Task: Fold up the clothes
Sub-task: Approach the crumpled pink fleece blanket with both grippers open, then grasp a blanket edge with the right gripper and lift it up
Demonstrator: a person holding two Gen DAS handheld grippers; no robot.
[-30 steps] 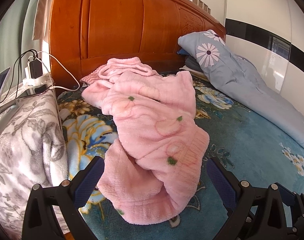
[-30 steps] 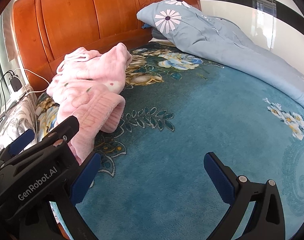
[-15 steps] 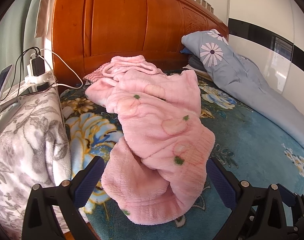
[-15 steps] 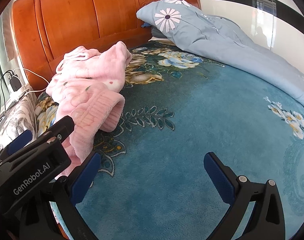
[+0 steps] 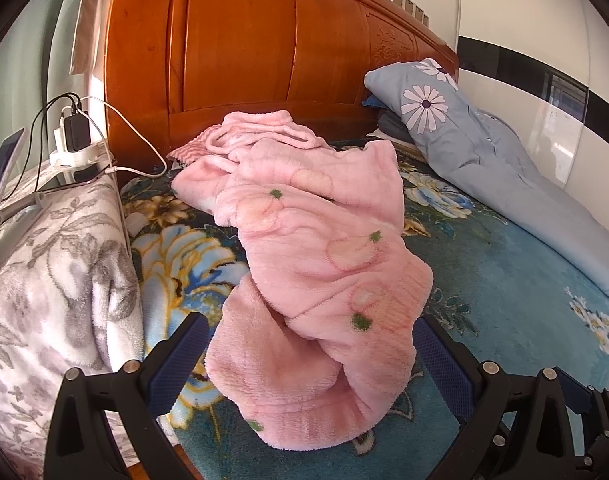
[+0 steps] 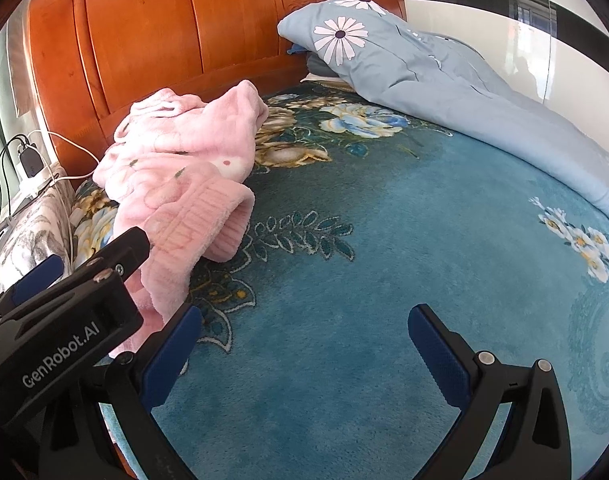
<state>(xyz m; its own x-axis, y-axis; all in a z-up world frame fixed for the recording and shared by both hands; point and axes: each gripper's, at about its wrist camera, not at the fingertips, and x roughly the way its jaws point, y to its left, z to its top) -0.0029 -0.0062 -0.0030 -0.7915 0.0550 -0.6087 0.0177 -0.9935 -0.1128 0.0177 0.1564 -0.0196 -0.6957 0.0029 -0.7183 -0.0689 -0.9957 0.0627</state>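
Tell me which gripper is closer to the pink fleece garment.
Left. The left gripper is open with the pink fleece garment's near end lying between its fingers. The right gripper is open over the bare blue blanket, off to the garment's right.

Bright daylight fills both views, strongest left of the wooden headboard (image 5: 240, 48), where a sunlit strip blows out. The glossy wall panel (image 6: 516, 44) right of the headboard shows glare and reflections. Shadows are soft. Focus is sharp; fisheye bending and black vignetting mark the edges.
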